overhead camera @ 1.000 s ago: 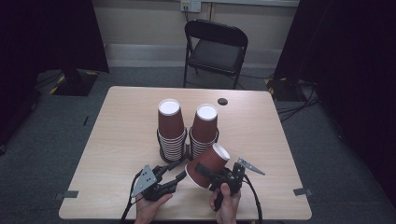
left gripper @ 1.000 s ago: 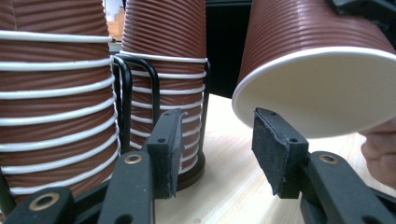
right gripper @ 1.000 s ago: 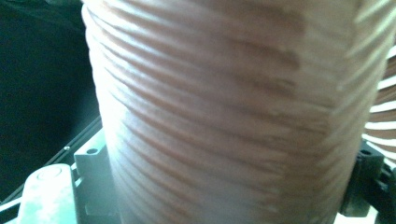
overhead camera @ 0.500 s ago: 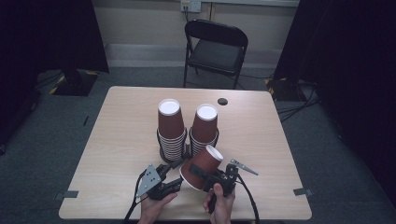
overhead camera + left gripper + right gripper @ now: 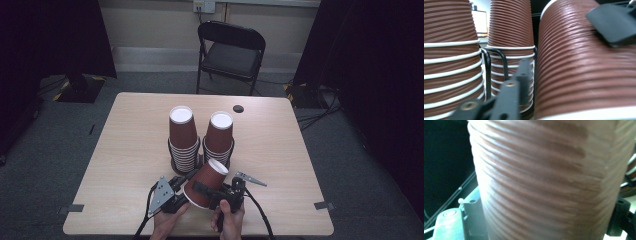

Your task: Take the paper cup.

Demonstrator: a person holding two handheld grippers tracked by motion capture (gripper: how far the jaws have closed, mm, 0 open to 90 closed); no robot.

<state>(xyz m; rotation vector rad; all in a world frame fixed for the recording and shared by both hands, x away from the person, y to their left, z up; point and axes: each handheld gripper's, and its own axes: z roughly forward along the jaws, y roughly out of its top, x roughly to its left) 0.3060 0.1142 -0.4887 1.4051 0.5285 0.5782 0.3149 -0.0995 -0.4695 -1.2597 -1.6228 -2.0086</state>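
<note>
Left gripper [image 5: 176, 199]: near the desk's near edge, left of the held cup; its jaws lie against the cup's rim end, but how far they are spread cannot be told.
Left cup stack [image 5: 182, 137]: upside down in a black wire holder [image 5: 487, 72], mid-desk.
Held ribbed paper cup [image 5: 206, 183]: tilted, base up toward the stacks, above the near edge.
Right cup stack [image 5: 219, 137]: just beside the left one.
Right gripper [image 5: 216, 194]: jaws pinching the cup's wall.
</note>
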